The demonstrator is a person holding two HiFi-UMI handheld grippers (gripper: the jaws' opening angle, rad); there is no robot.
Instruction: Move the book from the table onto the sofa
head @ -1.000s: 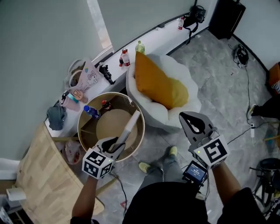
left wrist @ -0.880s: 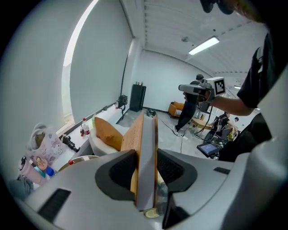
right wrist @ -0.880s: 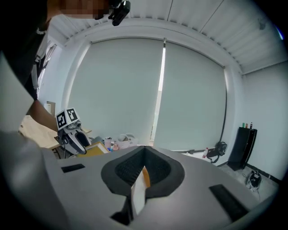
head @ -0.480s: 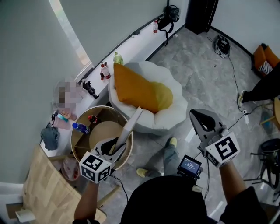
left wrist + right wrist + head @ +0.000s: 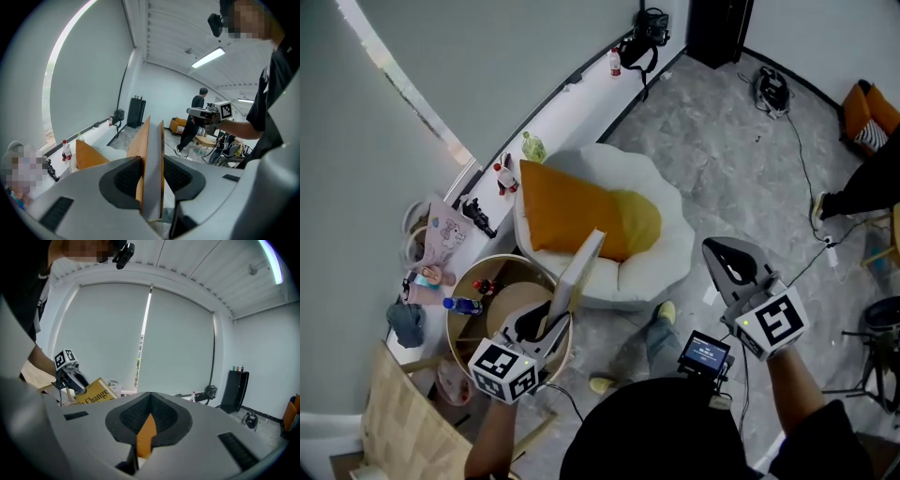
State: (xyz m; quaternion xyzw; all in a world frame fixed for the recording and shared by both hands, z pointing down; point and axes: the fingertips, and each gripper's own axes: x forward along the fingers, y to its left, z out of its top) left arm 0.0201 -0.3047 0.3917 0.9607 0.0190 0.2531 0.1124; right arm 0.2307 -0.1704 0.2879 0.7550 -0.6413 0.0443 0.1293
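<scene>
The book (image 5: 579,274), with tan covers and a grey page edge, stands on edge in my left gripper (image 5: 546,319), tilted up over the near rim of the white round sofa (image 5: 666,234). An orange cushion (image 5: 572,214) lies on the sofa. In the left gripper view the pads (image 5: 127,177) press both covers of the book (image 5: 152,159). The right gripper view shows the book's yellow cover (image 5: 96,392) in the left gripper (image 5: 70,371). My right gripper (image 5: 717,253) hangs to the right of the sofa, over the floor. Its jaws are together and hold nothing (image 5: 150,397).
A round wooden table (image 5: 469,305) with a blue bottle (image 5: 461,305) stands left of the sofa. Bottles (image 5: 504,175) and a bag (image 5: 439,234) line the window ledge. Cables (image 5: 806,150) run over the grey floor at right, and a person (image 5: 194,119) stands far back.
Both grippers have travelled toward the sofa. The book has left the space above the round table and its top now overlaps the sofa's near rim. The left grip has not changed.
</scene>
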